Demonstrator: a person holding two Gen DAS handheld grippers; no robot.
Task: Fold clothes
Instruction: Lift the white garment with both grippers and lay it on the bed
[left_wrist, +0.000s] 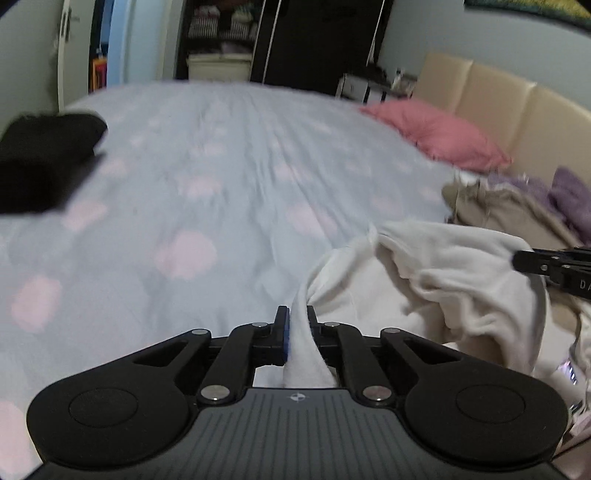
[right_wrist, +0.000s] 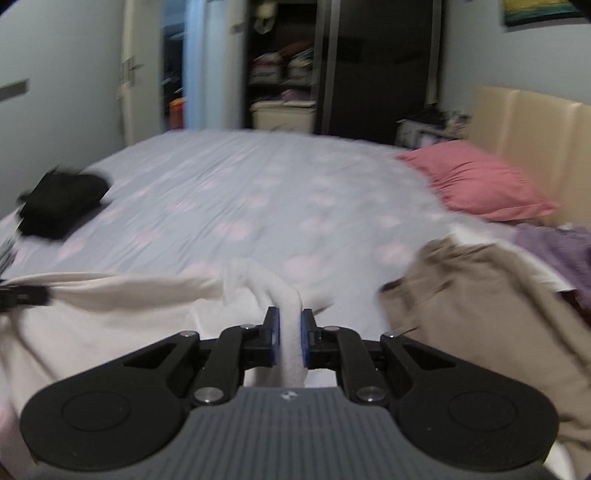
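A cream-white garment (left_wrist: 424, 280) lies bunched at the near right of the bed (left_wrist: 221, 177). My left gripper (left_wrist: 298, 325) is shut on one edge of it. My right gripper (right_wrist: 290, 325) is shut on another fold of the same garment (right_wrist: 129, 295), which stretches to the left toward the left gripper (right_wrist: 22, 295) at the frame's left edge. In the left wrist view the right gripper (left_wrist: 546, 264) shows at the right edge, over the garment. Both views are blurred by motion.
A folded black garment (left_wrist: 40, 158) lies at the bed's far left. A pink pillow (left_wrist: 439, 133) rests by the beige headboard (left_wrist: 517, 107). Tan (right_wrist: 480, 314) and purple (right_wrist: 554, 251) clothes are piled at the right. A dark wardrobe (right_wrist: 369, 74) stands beyond the bed.
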